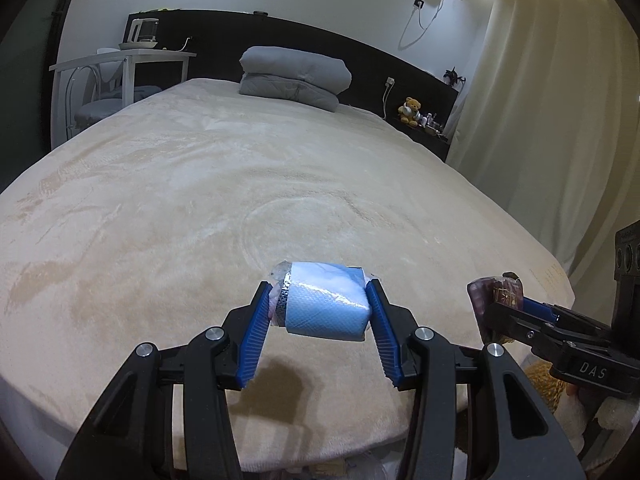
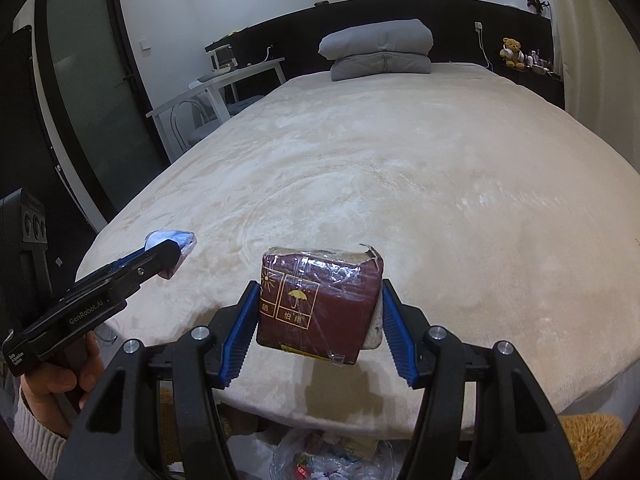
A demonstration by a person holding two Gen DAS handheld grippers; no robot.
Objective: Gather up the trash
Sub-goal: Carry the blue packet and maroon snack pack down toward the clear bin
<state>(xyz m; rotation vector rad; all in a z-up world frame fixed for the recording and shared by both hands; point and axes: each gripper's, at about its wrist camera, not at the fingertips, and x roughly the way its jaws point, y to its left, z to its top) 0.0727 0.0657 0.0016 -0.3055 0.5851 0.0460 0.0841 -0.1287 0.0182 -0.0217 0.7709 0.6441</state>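
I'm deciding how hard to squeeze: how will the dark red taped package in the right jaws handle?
The dark red package keeps its blocky shape between the jaws, so probably fairly stiff. Its glossy tape wrap looks slippery. An umbrella mark suggests keeping it dry.

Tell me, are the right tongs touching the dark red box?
Touching. The right wrist view shows the right tongs with both blue pads pressed against the sides of the dark red box, lifting it above the bed.

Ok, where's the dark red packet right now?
Clamped in the right gripper, the dark red packet sits above the bed's near edge, right of the left gripper's blue packet.
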